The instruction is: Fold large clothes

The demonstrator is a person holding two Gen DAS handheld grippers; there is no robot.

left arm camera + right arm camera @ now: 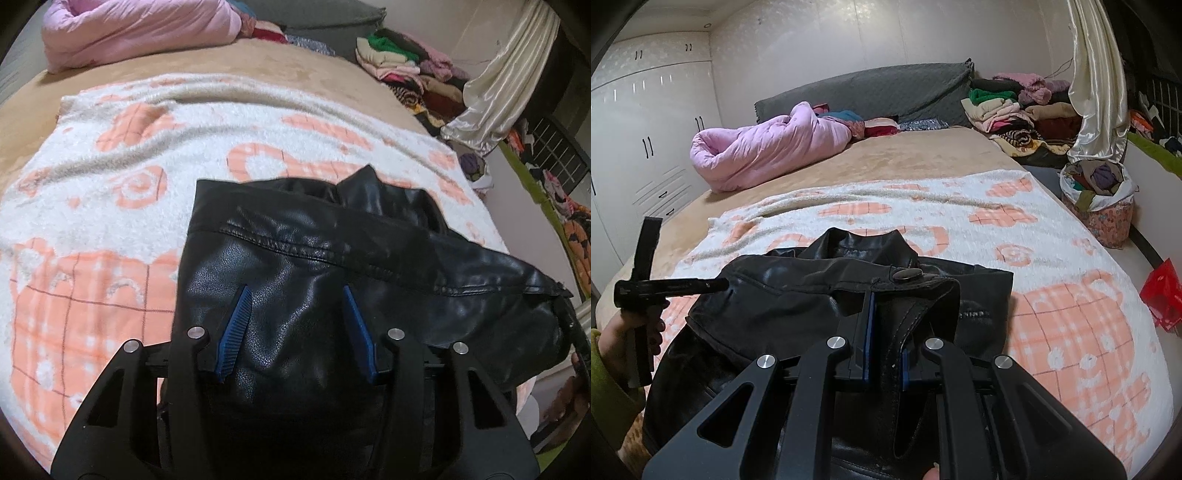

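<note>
Jacket (306,266) (black leather) lying on patterned blanket (110,206) on bed. Right gripper (884,332) clamping down tight on jacket's edge fold. Left gripper (295,317) pressing jaws half-spread over bunched leather; grip impossible to confirm.

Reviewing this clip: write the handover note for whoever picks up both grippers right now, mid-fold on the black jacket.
Right gripper: shut on a strap-like edge of the black leather jacket, beside its snap button.
Left gripper: jaws part open, blue pads either side of a bulge of leather; grip not certain.
Jacket lies bunched at the near end of the white-and-peach blanket on the bed.
Done: jacket picked up at two places.
Left: spread it flat, fold it.
</note>
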